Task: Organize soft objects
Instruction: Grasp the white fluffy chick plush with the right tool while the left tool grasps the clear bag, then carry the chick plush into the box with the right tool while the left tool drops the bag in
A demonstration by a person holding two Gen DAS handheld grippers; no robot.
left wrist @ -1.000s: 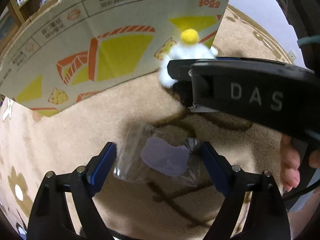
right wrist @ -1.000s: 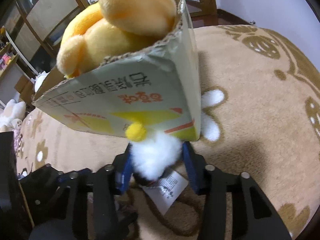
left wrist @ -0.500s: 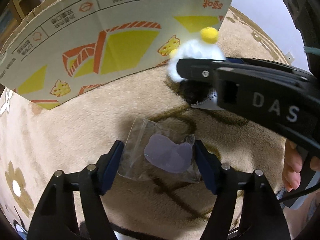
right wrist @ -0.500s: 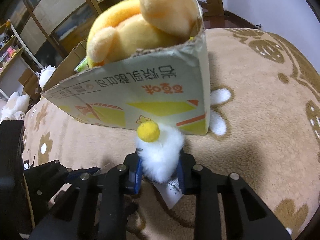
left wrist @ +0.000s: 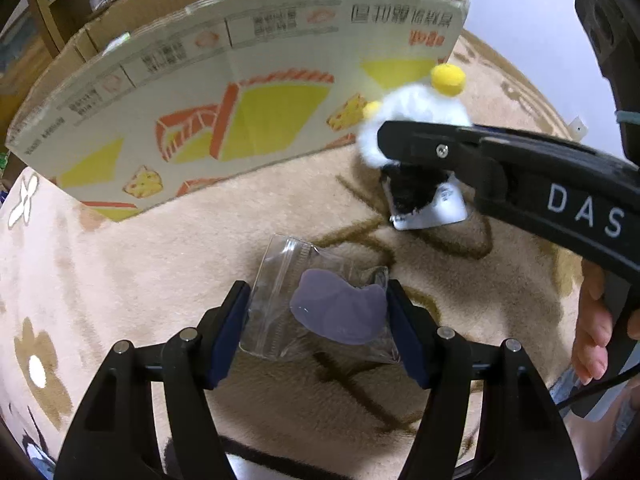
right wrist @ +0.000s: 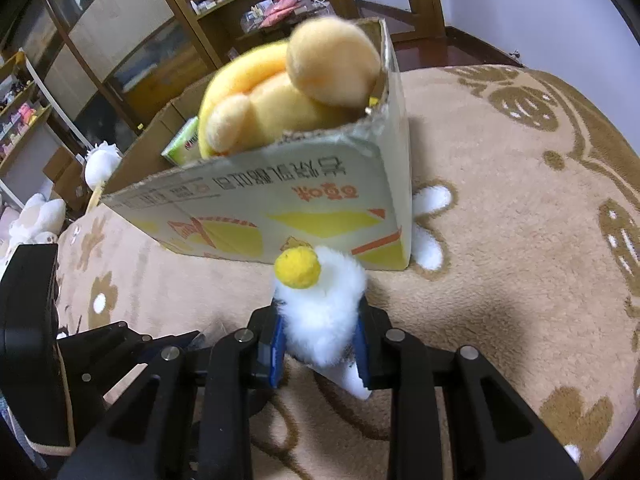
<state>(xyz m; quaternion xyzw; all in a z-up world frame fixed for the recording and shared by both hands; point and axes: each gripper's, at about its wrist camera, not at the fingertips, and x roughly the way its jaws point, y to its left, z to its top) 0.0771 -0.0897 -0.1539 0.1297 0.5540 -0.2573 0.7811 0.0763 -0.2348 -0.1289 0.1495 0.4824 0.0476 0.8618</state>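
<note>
While the right gripper has its jaws pressed into the sides of the white fluffy toy, yellow pompom at 12 o'clock, the left gripper brackets a clear zip bag holding a purple piece; whether its pads truly pinch the bag I cannot tell. The bag lies on the beige carpet. From the right jaws, the cardboard box stands near at 12 o'clock, with a big yellow plush bulging over its rim. To finish this step well, raise the toy clear above the torn rim before moving forward, aim for the open space at 11 o'clock beside the plush, and release only once inside.
</note>
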